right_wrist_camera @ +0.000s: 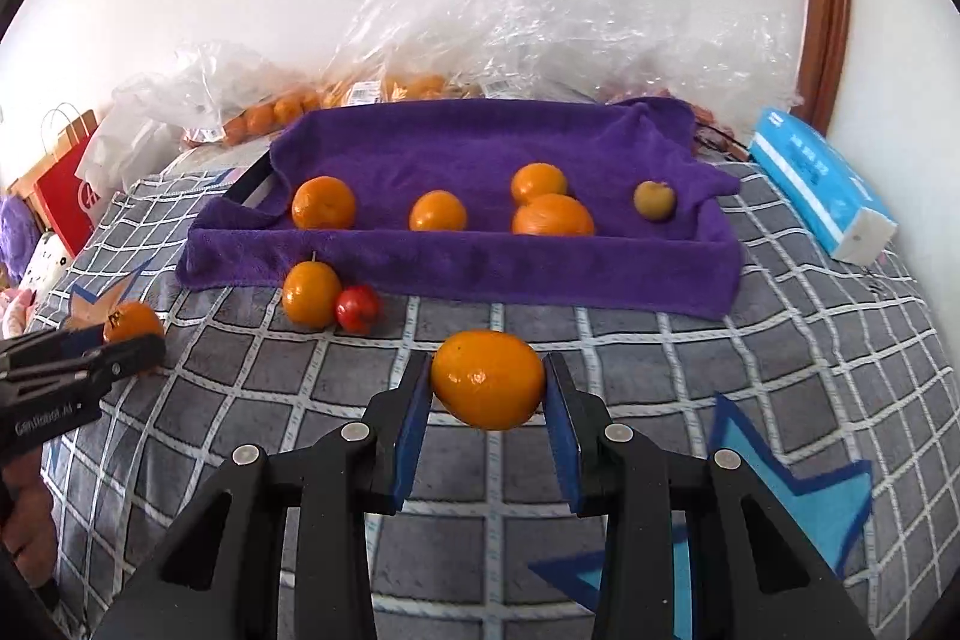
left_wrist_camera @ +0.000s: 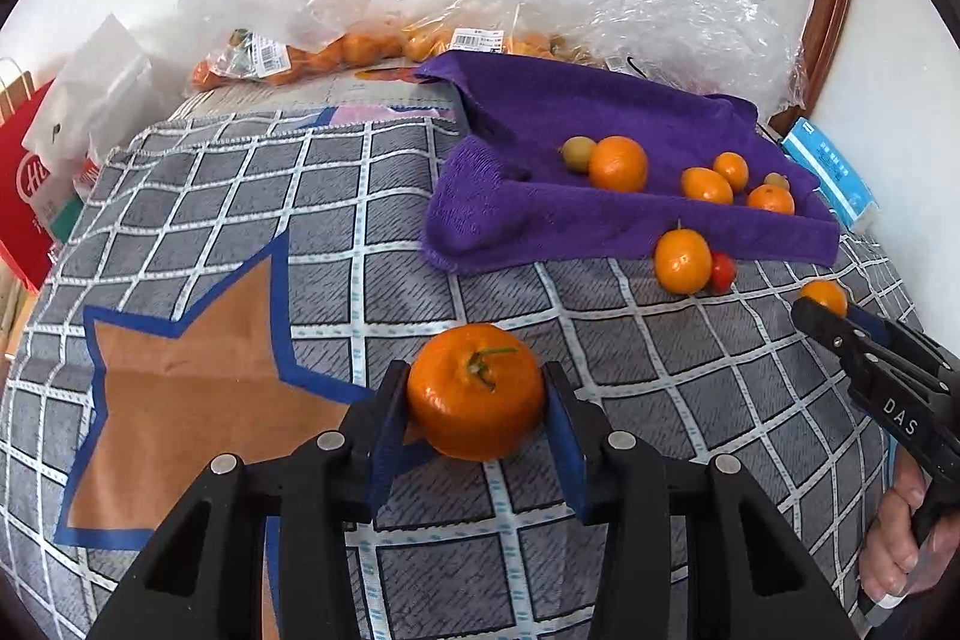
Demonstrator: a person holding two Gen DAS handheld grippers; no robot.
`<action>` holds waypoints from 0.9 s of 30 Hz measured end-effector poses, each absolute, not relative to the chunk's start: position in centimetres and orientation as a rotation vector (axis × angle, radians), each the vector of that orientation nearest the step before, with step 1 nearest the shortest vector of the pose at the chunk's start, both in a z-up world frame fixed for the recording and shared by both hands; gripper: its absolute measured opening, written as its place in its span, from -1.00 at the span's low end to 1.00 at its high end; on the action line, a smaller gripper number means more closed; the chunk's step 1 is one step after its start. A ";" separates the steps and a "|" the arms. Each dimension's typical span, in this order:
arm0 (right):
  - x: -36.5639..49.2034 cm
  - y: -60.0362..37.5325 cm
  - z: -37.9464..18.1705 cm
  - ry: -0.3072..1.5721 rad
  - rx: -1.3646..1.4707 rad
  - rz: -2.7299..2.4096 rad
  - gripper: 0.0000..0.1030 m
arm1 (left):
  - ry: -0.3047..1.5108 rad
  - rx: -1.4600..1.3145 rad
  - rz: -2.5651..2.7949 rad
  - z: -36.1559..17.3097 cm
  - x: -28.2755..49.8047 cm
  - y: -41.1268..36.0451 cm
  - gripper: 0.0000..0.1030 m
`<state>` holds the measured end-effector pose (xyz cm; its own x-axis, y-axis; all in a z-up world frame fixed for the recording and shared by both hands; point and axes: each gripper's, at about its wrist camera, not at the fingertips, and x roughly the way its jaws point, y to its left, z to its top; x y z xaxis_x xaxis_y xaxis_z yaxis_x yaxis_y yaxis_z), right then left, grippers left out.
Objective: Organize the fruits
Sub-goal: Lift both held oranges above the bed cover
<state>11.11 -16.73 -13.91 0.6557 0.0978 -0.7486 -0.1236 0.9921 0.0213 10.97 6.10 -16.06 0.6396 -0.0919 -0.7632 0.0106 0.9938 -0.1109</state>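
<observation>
Left wrist view shows the left claw (left_wrist_camera: 477, 391) clenched on a stemmed mandarin (left_wrist_camera: 477, 391), its blue pads touching both flanks of the fruit, low over the checked bedcover (left_wrist_camera: 210, 196). In the right wrist view the right claw (right_wrist_camera: 487, 379) grips a smooth orange fruit (right_wrist_camera: 487, 379) the same way, near the front edge of the purple towel tray (right_wrist_camera: 456, 268). The tray already holds several fruits, while one mandarin (right_wrist_camera: 311, 293) and a small red fruit (right_wrist_camera: 357, 308) lie just outside its front wall. I think the step now is to carry both fruits into the tray. To do it well, each claw should rise above the soft front wall before crossing it. It should release above a bare purple spot, not onto another fruit, and only when the fruit is low, otherwise it may roll.
</observation>
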 end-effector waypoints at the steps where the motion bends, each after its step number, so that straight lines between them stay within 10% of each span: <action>1: 11.3 -16.5 -14.1 0.863 -0.035 0.124 -0.28 | 0.876 -0.105 -0.061 -16.2 11.0 6.2 -0.19; 22: 11.7 -14.7 -15.2 0.922 -0.177 0.060 -0.29 | 0.861 -0.186 -0.153 -16.2 10.7 6.5 0.10; 27: 11.5 -14.8 -15.1 0.909 -0.179 0.060 -0.29 | 0.851 -0.208 -0.139 -16.2 10.6 7.1 -0.23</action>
